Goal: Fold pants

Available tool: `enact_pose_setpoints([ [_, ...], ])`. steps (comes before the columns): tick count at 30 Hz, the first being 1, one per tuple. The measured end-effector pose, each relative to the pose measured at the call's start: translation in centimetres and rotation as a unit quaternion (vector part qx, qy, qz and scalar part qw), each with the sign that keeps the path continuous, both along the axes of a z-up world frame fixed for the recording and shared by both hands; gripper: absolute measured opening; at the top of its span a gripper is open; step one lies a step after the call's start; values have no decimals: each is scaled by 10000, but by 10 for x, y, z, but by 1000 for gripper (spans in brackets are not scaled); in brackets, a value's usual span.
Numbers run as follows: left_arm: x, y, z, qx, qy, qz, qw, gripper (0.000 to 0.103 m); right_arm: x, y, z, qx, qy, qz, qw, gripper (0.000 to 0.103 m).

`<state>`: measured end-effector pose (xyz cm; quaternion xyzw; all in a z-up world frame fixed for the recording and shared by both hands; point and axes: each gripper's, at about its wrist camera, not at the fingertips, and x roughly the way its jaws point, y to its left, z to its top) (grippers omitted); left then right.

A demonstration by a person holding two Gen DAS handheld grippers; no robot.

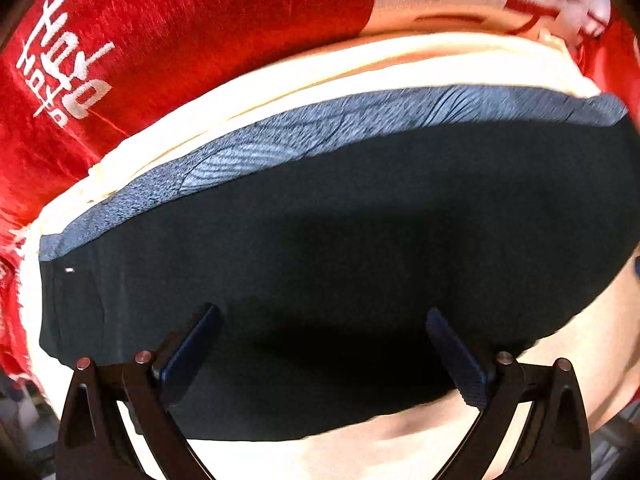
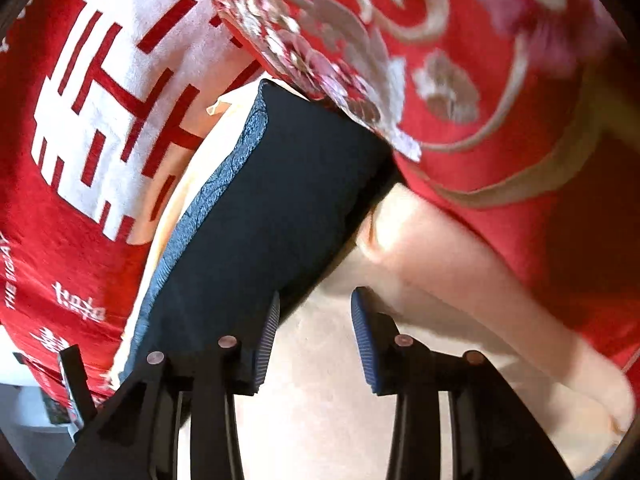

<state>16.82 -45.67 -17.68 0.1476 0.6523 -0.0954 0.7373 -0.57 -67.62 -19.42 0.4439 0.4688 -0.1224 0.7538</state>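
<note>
Now, starting on your left: the left gripper [image 1: 322, 344] hangs straight over the pants [image 1: 340, 248], jaws spread wide with nothing pinched, the dark cloth directly beneath. The folded bundle runs lengthwise side to side there, its blue-grey waistband [image 1: 320, 128] along the far edge, lying on cream bedding [image 1: 360, 64] beside a red blanket [image 1: 180, 40]. Moving right, your right gripper [image 2: 314, 336] stands partly open and empty, the pants [image 2: 272, 208] just left of it, one pad at their edge.
</note>
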Motion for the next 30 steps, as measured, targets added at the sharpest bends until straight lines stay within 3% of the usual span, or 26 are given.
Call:
enact_pose_setpoints([
  [4, -1, -21, 7, -426, -52, 50, 9991, 103, 10, 2, -7, -10, -373, -5, 9993, 41],
  [8, -5, -57, -4, -581, -100, -178, 9981, 103, 19, 4, -9, -37, -636, -102, 9979, 44],
  [13, -10, -64, -13, -684, -301, -160, 9971, 103, 29, 7, -8, -209, -883, -529, 9945, 52],
  [15, -7, -61, -15, -717, -113, -169, 9972, 103, 37, 8, -5, -222, -698, -561, 9957, 45],
  [16, -4, -62, -12, -700, -24, -192, 9974, 99, 39, 8, -3, -269, -543, -587, 9964, 25],
  [17, -3, -62, -2, -764, -36, -204, 9969, 83, 40, 7, 2, -369, -386, -572, 9969, 20],
  [18, -3, -63, 9, -974, -111, -253, 9949, 78, 41, 7, 8, -415, -366, -471, 9974, 19],
  [21, -5, -67, 29, -1509, -165, -347, 9878, 78, 46, 16, 30, -858, -467, -27, 9952, 17],
  [25, -20, -77, 7, -1893, 277, -380, 9808, 78, 53, 28, 54, -1206, -577, 360, 9904, 17],
  [30, -41, -83, 2, -1870, -209, -600, 9803, 78, 59, 47, 67, -1548, -549, 731, 9837, 17],
])
